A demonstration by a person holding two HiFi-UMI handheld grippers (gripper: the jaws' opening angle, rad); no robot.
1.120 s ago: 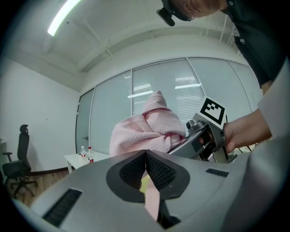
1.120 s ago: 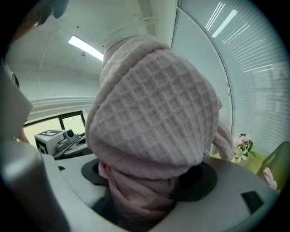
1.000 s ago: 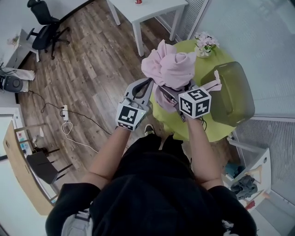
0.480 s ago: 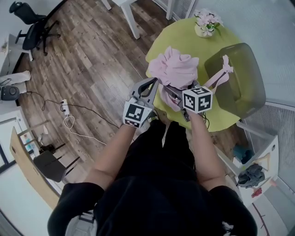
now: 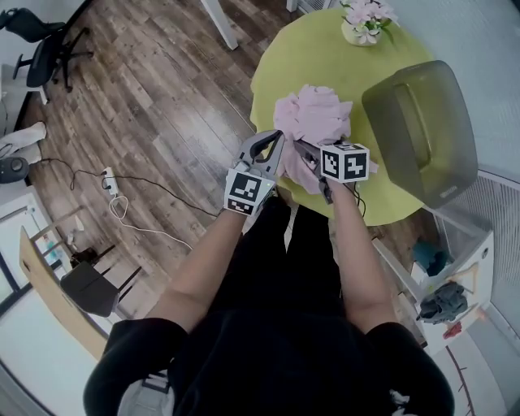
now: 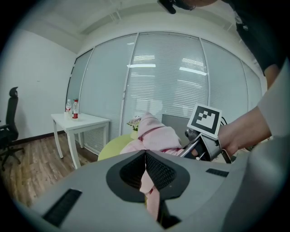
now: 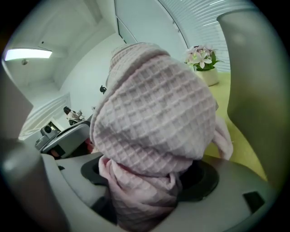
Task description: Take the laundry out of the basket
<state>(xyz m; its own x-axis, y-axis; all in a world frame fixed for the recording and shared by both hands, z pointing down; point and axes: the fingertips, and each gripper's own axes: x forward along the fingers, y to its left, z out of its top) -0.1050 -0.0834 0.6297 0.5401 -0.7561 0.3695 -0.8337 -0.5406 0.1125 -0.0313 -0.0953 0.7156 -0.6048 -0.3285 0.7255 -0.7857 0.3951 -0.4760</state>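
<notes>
both grippers have come down since a second ago, and the pink cloth point(image 5: 313, 120) has come down with them. back then it was held up high and one end hung over the rim of the basket point(image 5: 422, 130). now the whole cloth is out of the basket and bunched up low over the green table point(image 5: 317, 53). i cannot tell if it touches the table top.

in the head view the basket lies on its side on the table, at 3 o'clock from the cloth and just beside it. the flower pot point(image 5: 366, 20) stands at 1 o'clock from the cloth, at the far edge of the table.

the left gripper point(image 5: 275, 145) is at 8 o'clock from the cloth. in the left gripper view its jaws are pressed together on a thin strip of the pink cloth point(image 6: 154, 136). the strip hangs down between the black pads point(image 6: 158, 170).

the right gripper point(image 5: 307, 156) is at 6 o'clock from the cloth. in the right gripper view its jaws stand wide and clamp a thick wad of the pink cloth point(image 7: 154, 113), which fills the gap and puffs up over them.

a white table point(image 6: 79, 120) with two bottles point(image 6: 71, 108) stands at 9 o'clock in the left gripper view.
</notes>
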